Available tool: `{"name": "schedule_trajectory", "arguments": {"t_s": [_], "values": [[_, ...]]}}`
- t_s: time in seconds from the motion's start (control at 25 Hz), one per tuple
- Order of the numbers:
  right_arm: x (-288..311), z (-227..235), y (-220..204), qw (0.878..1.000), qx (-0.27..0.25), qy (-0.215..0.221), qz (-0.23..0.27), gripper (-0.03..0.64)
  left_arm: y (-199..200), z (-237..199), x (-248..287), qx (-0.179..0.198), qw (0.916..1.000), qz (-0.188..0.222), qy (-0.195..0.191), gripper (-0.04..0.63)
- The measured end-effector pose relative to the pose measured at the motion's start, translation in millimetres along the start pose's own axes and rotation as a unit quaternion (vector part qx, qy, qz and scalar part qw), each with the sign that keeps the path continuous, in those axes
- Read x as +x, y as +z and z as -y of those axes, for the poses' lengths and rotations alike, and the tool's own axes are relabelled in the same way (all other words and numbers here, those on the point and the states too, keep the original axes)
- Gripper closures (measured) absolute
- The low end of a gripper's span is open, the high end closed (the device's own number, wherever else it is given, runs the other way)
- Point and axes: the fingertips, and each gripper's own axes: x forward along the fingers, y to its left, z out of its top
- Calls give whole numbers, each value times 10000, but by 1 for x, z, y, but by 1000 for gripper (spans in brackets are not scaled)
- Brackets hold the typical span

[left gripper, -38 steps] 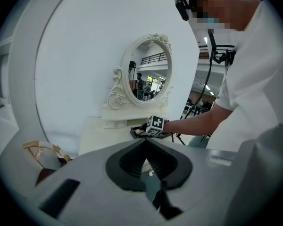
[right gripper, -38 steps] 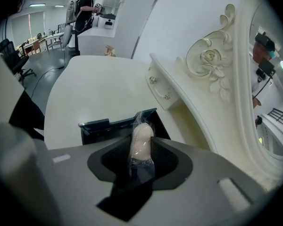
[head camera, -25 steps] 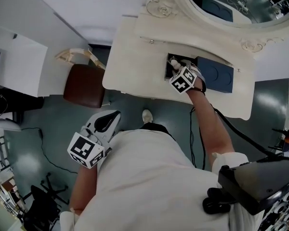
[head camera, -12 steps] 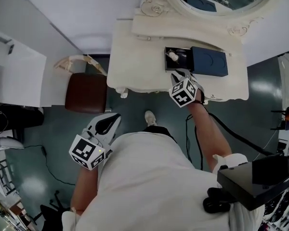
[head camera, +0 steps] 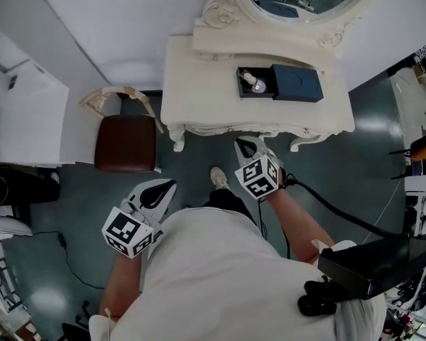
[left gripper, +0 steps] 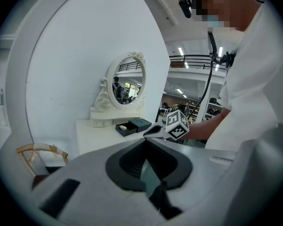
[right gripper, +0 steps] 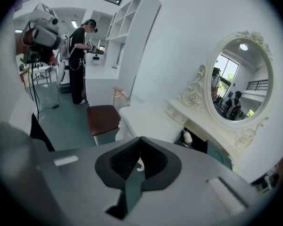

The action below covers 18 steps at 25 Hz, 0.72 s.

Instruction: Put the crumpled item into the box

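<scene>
Bright, even indoor light is pouring down here, and the white bench [head camera: 199, 91] is nearly bleaching out. The dark floor [head camera: 373, 123] is throwing back pale glare patches. Ceiling strip lights [left gripper: 181, 51] are glowing in the left gripper view. Both gripper views are bulging fisheye-style and blackening at the corners, and the left hand-held gripper [left gripper: 145, 147] is blurring up close.

Shows small white crumpled item [head camera: 250, 80] lying in open 9 o'clock end of dark blue box [head camera: 298, 85], flat on bench [head camera: 199, 84] at 12 o'clock.
</scene>
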Motion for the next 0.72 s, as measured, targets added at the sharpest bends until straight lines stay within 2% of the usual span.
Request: {"name": "schedule_trajectory", "arguments": {"t_s": [0.2, 0.52, 0.72], "values": [[-40, -68, 4, 9969, 551, 501, 238, 615, -18, 22, -27, 44, 9998, -27, -191, 595], [-84, -131, 2, 9950, 537, 726, 428, 615, -38, 54, -49, 91, 9992, 12, -386, 596], [-105, -149, 7, 9939, 516, 753, 615, 615, -45, 70, -60, 130, 9990, 48, -416, 597]]}}
